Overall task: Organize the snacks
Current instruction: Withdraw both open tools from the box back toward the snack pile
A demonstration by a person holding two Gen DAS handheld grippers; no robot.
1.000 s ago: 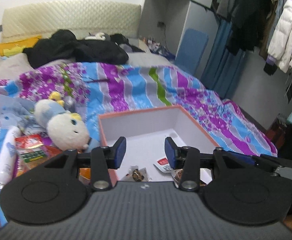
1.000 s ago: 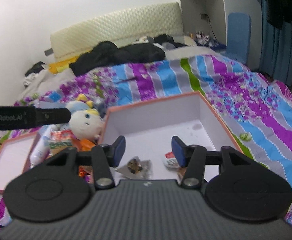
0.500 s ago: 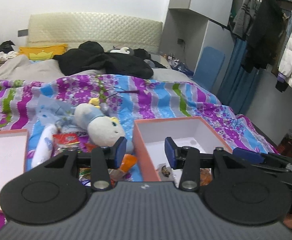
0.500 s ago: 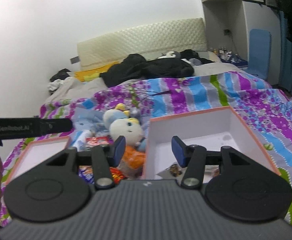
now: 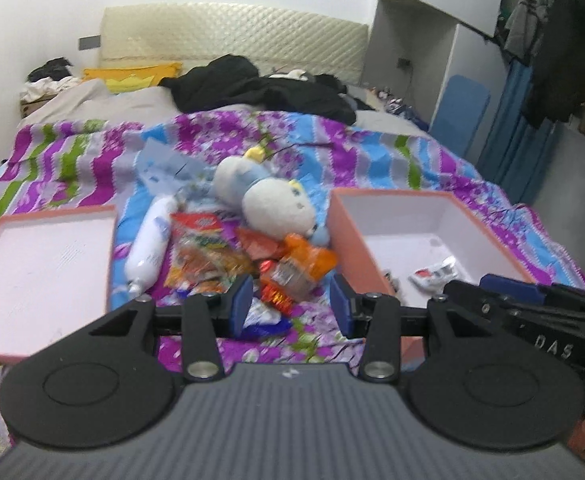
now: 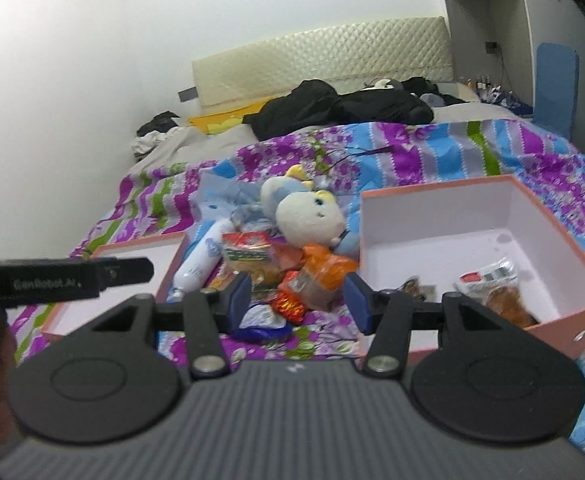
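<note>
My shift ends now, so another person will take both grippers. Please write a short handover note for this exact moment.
Left gripper: open, empty, above the snack pile.
Right gripper: open, empty, above the same pile.
Done: a few wrapped snacks lie in the open pink cardboard box.
Left: the loose pile of snack packets on the striped bedspread, between the box and its flat pink lid. A white plush toy and a white tube lie among them.

Snack pile (image 5: 228, 256) heaped on bedspread (image 5: 372, 160) between lid (image 5: 40, 276) at left and box (image 5: 432, 240) at right; plush toy (image 5: 268, 196) set behind pile; few packets (image 6: 488, 280) laid in box.
</note>
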